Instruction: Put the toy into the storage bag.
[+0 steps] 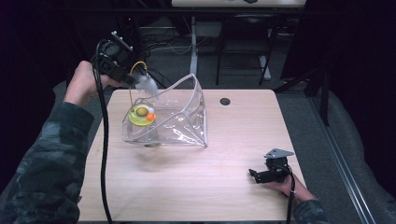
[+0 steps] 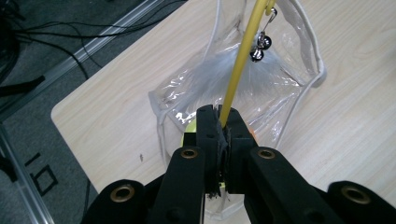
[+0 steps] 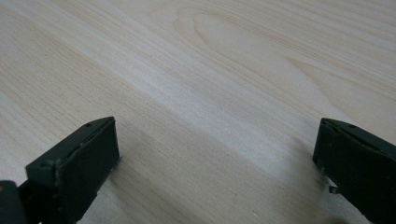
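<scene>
A dark room lies beyond a pale wooden table (image 1: 224,177), with cables and the legs of other furniture on the grey floor behind it. The biggest thing on the table is a clear plastic bag (image 1: 182,121) with a pale trim, standing open toward the far left corner, its mouth gaping upward. Inside it, low on the left side, sits a yellow toy disc (image 1: 141,115) with an orange ball on it. A thin yellow wire (image 2: 238,65) rises out of the bag; near its upper end hang small metal bells (image 2: 260,46) and a tuft of white feathers (image 1: 147,86), which hover at the bag's rim. The left gripper (image 1: 128,79) is raised above the far left corner of the table, tilted down toward the bag's mouth, its jaws pressed together and pinching the yellow wire between them; in the left gripper view the wire runs up from the closed pads across the bag's opening. The left hand (image 1: 86,81) grips the tool from behind, wrist bent upward, the camouflage sleeve running back along the table's left edge, with the black cable hanging down beside it. The right gripper (image 1: 256,175) lies low on the table near the front right corner, well apart from the bag, pointing left. Its jaws stand spread wide with bare wood between them, holding nothing. The right hand (image 1: 285,185) rests on the table behind it.
</scene>
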Available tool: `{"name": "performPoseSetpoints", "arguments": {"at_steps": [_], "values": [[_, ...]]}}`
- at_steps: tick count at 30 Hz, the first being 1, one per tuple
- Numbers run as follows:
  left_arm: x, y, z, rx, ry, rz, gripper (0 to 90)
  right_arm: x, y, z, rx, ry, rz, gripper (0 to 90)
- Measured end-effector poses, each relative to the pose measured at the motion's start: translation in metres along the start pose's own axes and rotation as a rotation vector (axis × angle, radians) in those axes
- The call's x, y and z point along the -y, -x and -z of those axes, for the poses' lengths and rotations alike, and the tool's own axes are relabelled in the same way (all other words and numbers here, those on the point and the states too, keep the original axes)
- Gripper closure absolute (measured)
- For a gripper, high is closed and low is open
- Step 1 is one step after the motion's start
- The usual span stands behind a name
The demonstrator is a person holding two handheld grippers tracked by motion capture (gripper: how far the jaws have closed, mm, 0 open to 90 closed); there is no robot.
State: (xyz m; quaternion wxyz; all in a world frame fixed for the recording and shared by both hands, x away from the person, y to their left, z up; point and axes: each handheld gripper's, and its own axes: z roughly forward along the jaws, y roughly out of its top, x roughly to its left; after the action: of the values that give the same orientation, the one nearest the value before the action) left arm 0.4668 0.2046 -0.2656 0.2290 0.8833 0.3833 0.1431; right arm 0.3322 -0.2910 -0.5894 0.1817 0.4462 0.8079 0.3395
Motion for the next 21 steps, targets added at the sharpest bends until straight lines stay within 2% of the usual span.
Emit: {"name": "performPoseSetpoints", "arguments": {"at_steps": [9,14,21], "values": [[-0.005,0.005,-0.011,0.023,-0.016,-0.013,87.8,0.0,0.0,0.0,0.0,0.0,0.0,0.0],[-0.005,0.004,-0.017,0.029,-0.008,-0.001,87.8,0.0,0.0,0.0,0.0,-0.001,0.0,0.0],[-0.003,0.004,-0.033,0.062,-0.028,0.003,87.7,0.0,0.0,0.0,0.002,-0.002,0.0,0.0]]}}
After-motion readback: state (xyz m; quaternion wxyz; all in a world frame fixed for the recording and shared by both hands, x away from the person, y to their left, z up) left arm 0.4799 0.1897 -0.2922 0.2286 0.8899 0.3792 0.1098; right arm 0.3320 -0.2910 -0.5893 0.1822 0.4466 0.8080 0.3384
